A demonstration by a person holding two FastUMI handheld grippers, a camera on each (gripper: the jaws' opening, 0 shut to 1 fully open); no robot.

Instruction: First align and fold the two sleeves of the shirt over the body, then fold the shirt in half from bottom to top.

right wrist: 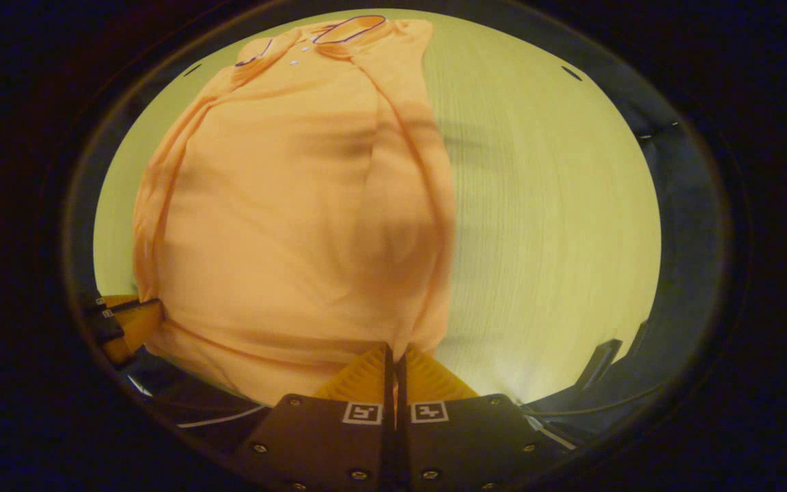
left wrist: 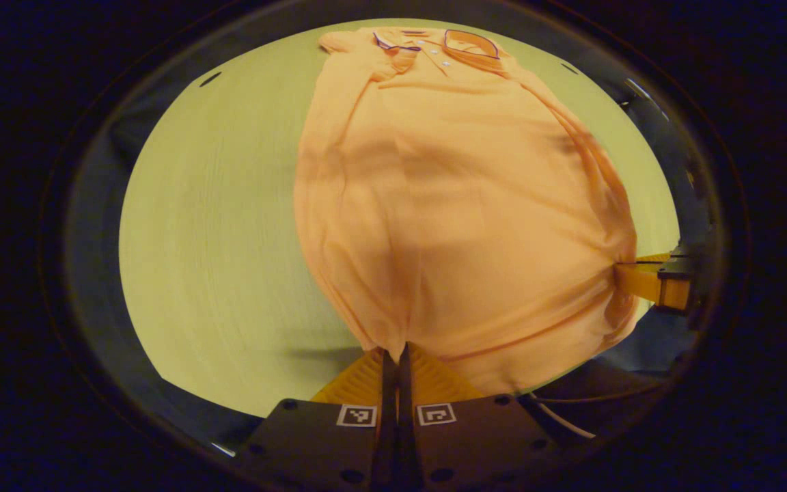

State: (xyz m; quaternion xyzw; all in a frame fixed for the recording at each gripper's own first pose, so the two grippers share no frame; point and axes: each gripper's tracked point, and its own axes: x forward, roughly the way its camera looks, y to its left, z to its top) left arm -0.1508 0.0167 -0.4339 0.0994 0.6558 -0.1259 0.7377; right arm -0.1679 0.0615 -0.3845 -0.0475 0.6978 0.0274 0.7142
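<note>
An orange polo shirt lies lengthwise on the pale wooden table, collar at the far end and both sleeves folded in over the body. My left gripper is shut on the hem's left corner. In the right gripper view the same shirt stretches away from me, and my right gripper is shut on the hem's right corner. Each view also catches the other gripper at the opposite hem corner: the right gripper at the right edge, the left gripper at the lower left. The hem bunches slightly between the two grips.
Bare tabletop spreads to the right of the shirt and also to its left. The near table edge runs just under the hem, with dark floor and a thin white cable below it.
</note>
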